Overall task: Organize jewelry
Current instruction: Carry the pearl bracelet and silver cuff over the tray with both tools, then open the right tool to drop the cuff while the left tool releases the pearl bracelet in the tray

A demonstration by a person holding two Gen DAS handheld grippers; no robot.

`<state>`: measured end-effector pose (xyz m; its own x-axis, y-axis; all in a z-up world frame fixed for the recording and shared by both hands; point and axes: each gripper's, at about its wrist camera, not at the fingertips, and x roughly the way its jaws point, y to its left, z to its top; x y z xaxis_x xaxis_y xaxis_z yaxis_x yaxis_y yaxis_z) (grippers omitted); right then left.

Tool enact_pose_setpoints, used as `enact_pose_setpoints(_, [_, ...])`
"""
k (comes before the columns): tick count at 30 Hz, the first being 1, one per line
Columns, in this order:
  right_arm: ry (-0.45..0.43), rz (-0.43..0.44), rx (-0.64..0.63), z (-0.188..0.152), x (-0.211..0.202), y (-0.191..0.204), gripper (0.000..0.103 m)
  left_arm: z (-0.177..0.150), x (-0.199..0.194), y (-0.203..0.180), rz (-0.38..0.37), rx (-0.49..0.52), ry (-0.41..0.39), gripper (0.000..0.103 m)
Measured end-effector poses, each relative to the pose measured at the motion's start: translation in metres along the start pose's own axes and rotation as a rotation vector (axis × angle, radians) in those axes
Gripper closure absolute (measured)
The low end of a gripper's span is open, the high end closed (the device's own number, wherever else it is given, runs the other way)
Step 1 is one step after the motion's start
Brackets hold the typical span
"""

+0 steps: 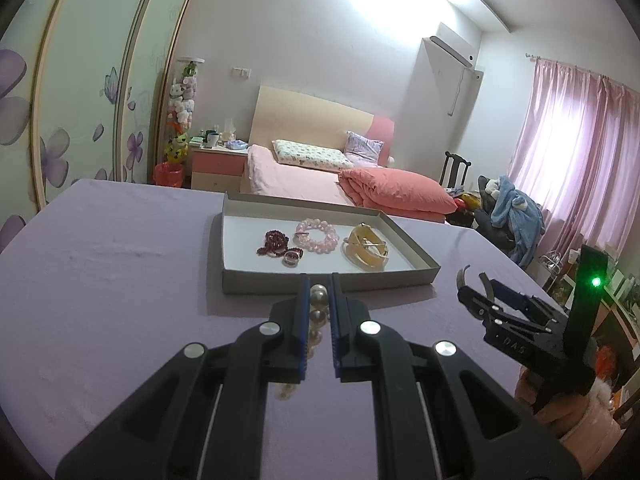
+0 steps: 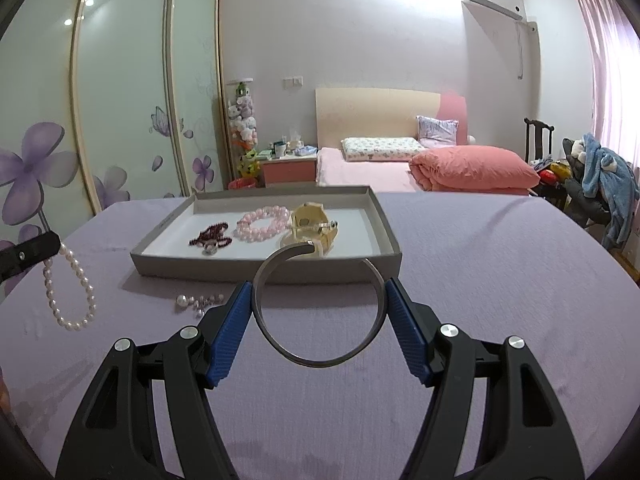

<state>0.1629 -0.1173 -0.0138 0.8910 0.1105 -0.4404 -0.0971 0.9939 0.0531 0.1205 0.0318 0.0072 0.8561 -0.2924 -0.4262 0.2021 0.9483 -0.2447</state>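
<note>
Pearl strand [image 2: 70, 292] pinched in the left hand-held gripper [image 1: 320, 292] and metal bangle [image 2: 320, 304] clamped in the right hand-held gripper [image 2: 320, 300] both awaited placing, I judged, into the grey tray [image 2: 264, 270].

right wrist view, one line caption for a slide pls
Right gripper clamps an open metal bangle before the grey jewelry tray, while the left gripper dangles a pearl strand.

Both wrist views ride low and close over the lilac bench [image 1: 120, 260], angled slightly down, facing the bed [image 2: 360, 168]. Shared ground: grey tray [image 1: 328, 280], wardrobe doors, curtain. Left view catches the right gripper [image 1: 478, 280] at its right edge.
</note>
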Motion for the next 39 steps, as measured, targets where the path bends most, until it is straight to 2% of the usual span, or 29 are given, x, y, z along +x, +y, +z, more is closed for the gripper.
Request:
enact_pose_setpoints(10, [-0.077, 0.007, -0.035, 0.037, 0.017, 0.007, 0.035, 0.03, 0.027, -0.009, 0.031, 0.041, -0.034, 0.093])
enact_pose_setpoints(18, [-0.095, 0.038, -0.006, 0.072, 0.062, 0.006, 0.035, 0.069, 0.072, -0.015, 0.06, 0.054, -0.075, 0.093])
enact_pose_setpoints(28, [0.009, 0.072, 0.089, 0.082, 0.136, -0.01, 0.035, 0.088, 0.128, -0.01, 0.088, 0.04, -0.081, 0.093])
enact_pose_setpoints(35, [0.056, 0.074, 0.102, 0.076, 0.155, -0.006, 0.035, 0.086, 0.157, -0.002, 0.1, 0.022, -0.044, 0.093])
enact_pose_setpoints(36, [0.06, 0.082, 0.105, 0.075, 0.156, -0.006, 0.034, 0.085, 0.16, -0.001, 0.102, 0.022, -0.038, 0.093])
enact_pose_setpoints(37, [0.056, 0.095, 0.109, 0.073, 0.154, -0.007, 0.027, 0.084, 0.162, -0.001, 0.102, 0.023, -0.035, 0.093])
enact_pose_setpoints(39, [0.047, 0.099, 0.106, 0.076, 0.154, -0.007, 0.023, 0.082, 0.166, 0.001, 0.106, 0.024, -0.028, 0.093])
